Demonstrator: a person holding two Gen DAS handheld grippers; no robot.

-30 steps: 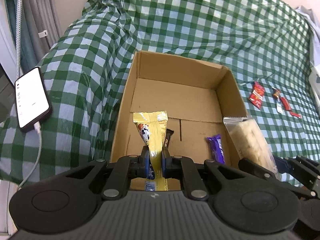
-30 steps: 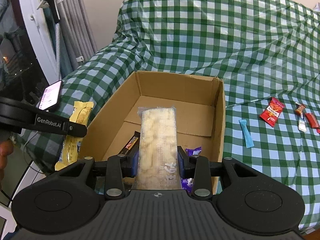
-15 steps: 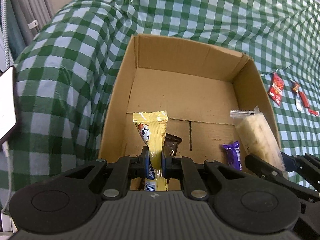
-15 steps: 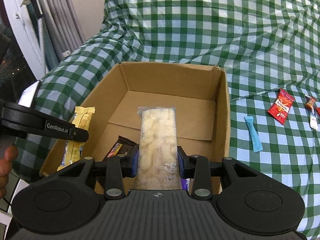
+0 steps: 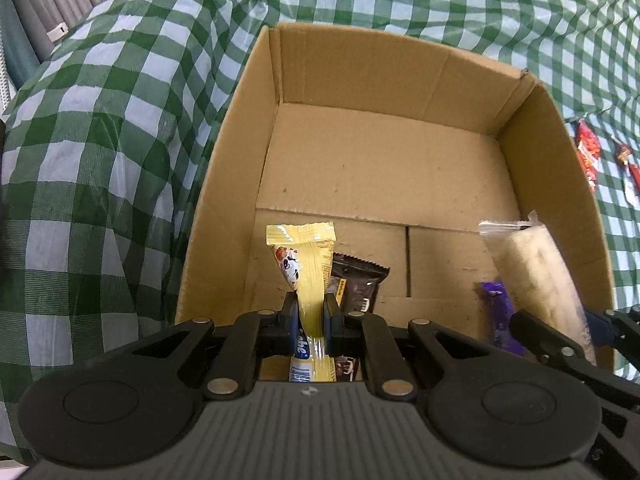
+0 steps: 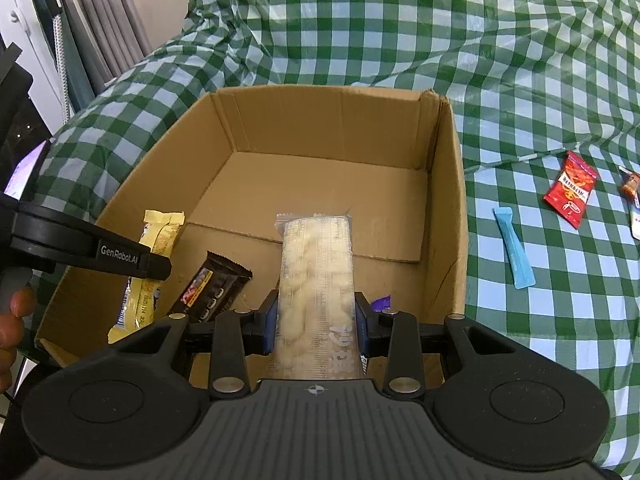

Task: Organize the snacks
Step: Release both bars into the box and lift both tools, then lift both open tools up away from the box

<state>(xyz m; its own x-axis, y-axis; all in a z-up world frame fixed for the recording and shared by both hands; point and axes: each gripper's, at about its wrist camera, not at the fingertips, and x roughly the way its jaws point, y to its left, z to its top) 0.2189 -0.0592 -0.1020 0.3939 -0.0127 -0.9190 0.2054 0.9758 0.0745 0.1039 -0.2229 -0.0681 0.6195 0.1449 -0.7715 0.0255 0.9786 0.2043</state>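
Right wrist view: right gripper [image 6: 316,322] pinches the clear puffed-snack packet [image 6: 316,264]; lower it flat into the brown cardboard box [image 6: 328,120] before letting go.

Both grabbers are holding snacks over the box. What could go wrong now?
1. The clear pastry pack is long, and the right gripper pinches only its near end, so it may droop or land propped on the purple wrapper below.
2. The yellow packet, shut in the left gripper, hangs beside the brown chocolate bar and could drop onto it.
3. Both grippers crowd the cardboard box's near end and might bump.
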